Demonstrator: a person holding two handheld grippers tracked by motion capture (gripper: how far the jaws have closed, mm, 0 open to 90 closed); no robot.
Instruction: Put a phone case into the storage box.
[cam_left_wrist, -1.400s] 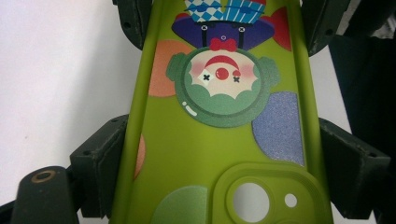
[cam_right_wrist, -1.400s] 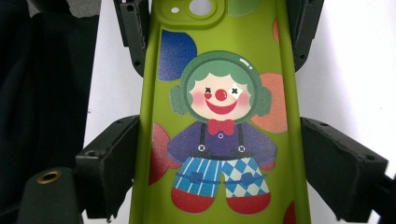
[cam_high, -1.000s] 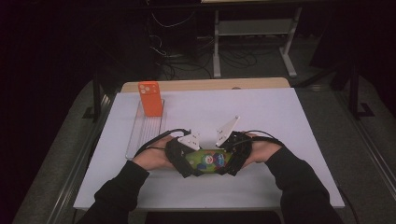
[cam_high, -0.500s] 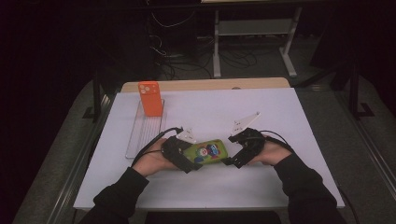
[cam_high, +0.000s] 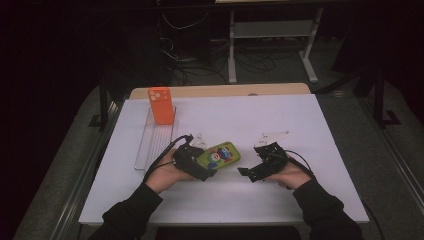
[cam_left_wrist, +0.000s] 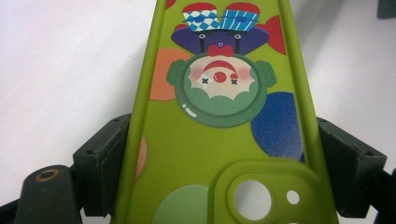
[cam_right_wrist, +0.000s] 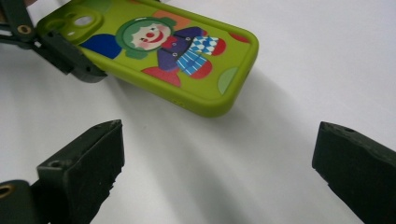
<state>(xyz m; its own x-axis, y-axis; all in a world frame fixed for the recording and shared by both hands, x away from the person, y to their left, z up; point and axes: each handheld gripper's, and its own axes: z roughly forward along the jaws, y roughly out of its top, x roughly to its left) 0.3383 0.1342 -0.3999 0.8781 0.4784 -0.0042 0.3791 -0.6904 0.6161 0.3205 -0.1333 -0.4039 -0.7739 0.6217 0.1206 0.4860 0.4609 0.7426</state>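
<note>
Now: green case held by the left tongs, free end toward the right tongs

Left tongs (cam_high: 202, 167) clamped across the width of the green phone case (cam_high: 220, 154), near its camera-cutout end; in the left gripper view both pads press the case's long edges. Case sits just off the white worktop (cam_high: 300, 125), printed clown side up, tilted slightly.

Long axis of the case runs away from the left tongs, up and to the right in the high view. Its free, rounded end points roughly toward the right hand's side.

Right tongs (cam_high: 247, 172) apart, jaws wide, nothing between them; they have just been opening further. They lie near the case's free end but clear of it, bare worktop showing in the gap in the right gripper view.

Judgement: left hand has the case; right hand is the nearer one to the free end, if a second grip is wanted.

Orange phone case (cam_high: 161, 106) stands upright at the far end of a clear tray (cam_high: 150, 145), well apart to the left.
</note>
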